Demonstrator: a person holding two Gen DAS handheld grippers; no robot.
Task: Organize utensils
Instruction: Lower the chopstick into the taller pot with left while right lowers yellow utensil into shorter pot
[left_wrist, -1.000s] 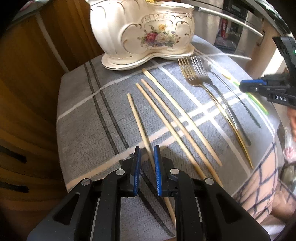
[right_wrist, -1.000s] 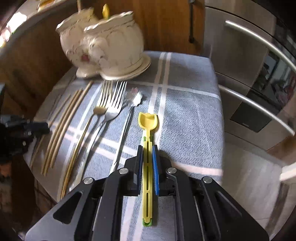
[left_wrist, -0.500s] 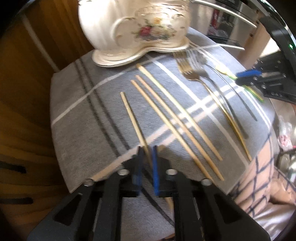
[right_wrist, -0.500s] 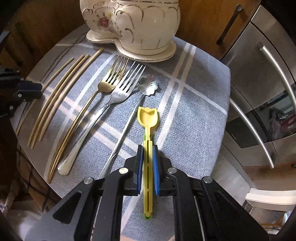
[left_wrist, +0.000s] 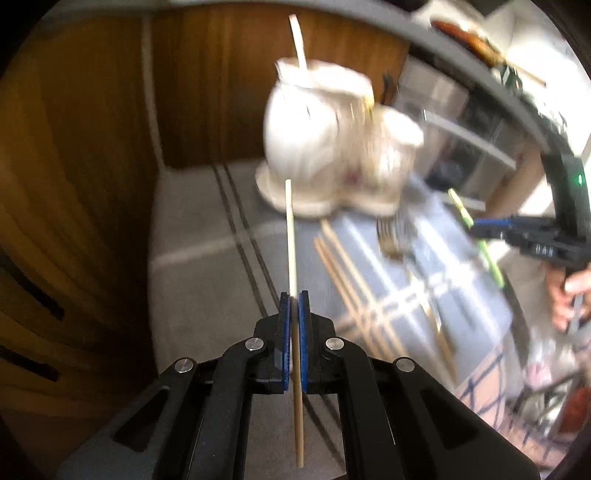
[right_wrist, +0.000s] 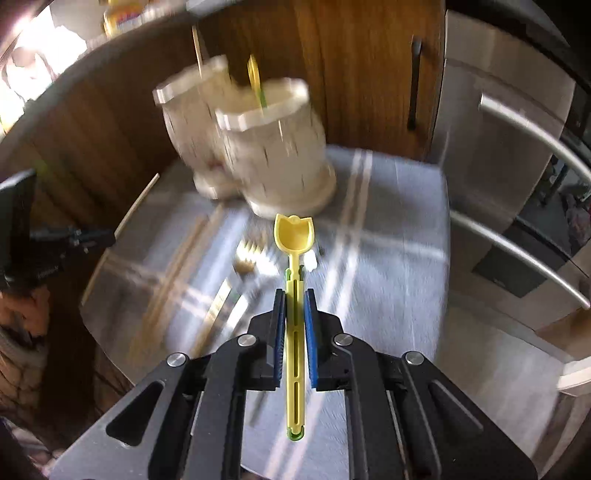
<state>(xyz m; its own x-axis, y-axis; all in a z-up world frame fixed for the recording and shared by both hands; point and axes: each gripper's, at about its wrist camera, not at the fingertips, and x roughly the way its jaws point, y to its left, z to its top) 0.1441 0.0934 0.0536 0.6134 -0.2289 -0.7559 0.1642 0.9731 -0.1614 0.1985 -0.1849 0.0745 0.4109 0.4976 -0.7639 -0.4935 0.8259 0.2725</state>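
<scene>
My left gripper (left_wrist: 293, 295) is shut on a pale wooden chopstick (left_wrist: 291, 236), lifted off the grey checked cloth (left_wrist: 199, 229) and pointing toward the cream ceramic utensil holder (left_wrist: 332, 147). One chopstick (left_wrist: 298, 44) stands in the holder's left cup. My right gripper (right_wrist: 294, 293) is shut on a yellow plastic spoon (right_wrist: 293, 236), raised above the cloth in front of the holder (right_wrist: 258, 147). A yellow utensil (right_wrist: 255, 79) stands in the holder between its cups. Three chopsticks (left_wrist: 351, 280) and the forks (left_wrist: 391, 232) lie blurred on the cloth.
Wooden cabinet panels (left_wrist: 92, 147) rise behind and left of the table. A steel fridge with bar handles (right_wrist: 517, 166) stands to the right. A person's hand (left_wrist: 565, 291) holds the right gripper, and a checked garment (left_wrist: 487, 391) shows at the table's near edge.
The left gripper closed on the leftmost chopstick and lifted it off the cloth. The right gripper rose with the yellow spoon. Both views now tilt up toward the holder.
</scene>
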